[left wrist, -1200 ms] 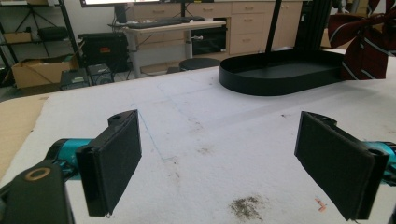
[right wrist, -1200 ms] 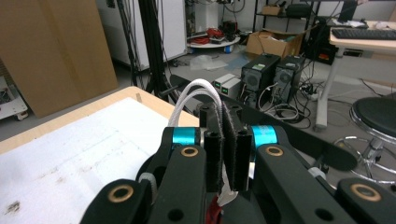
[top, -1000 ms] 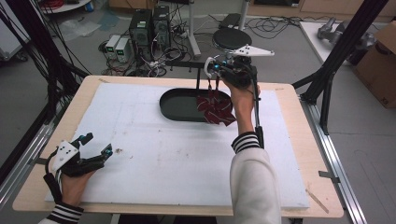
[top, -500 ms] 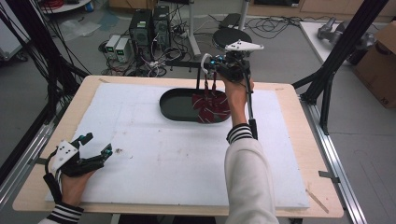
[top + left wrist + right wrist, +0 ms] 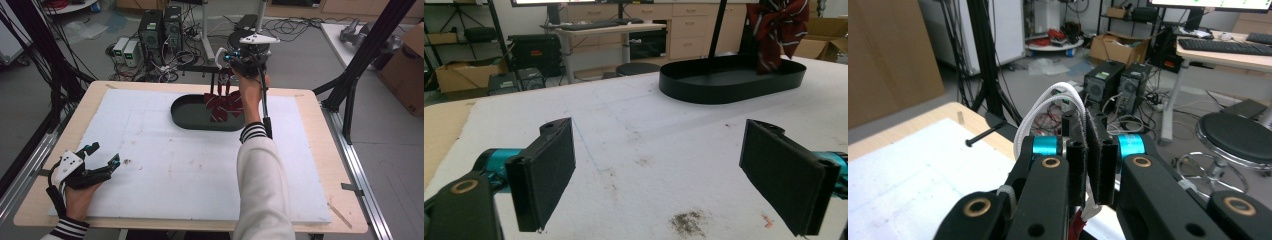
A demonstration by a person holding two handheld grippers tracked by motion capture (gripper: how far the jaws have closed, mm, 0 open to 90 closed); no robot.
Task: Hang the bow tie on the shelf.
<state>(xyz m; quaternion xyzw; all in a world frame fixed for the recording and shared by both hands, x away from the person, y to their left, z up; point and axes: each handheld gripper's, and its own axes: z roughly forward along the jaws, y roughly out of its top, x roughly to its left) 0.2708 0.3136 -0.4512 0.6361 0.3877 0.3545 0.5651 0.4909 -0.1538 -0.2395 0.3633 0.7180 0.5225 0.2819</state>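
Two claws: right claw (image 5: 223,80) clamped on bow's white loop (image 5: 1048,107), over black tray (image 5: 186,116); left claw (image 5: 102,159) wide open, empty.

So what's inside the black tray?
The black tray looks bare on the left. At its right end hangs a dark red striped bow, held from above by the right claw. The tray floor under the bow is covered, so I can't tell what's there.

A lab or office workroom: desktop computers (image 5: 160,30) and tangled cables (image 5: 175,62) on the floor, a black frame (image 5: 372,47) around the table (image 5: 310,100), desks with keyboards (image 5: 1225,46), cardboard boxes (image 5: 1115,45).
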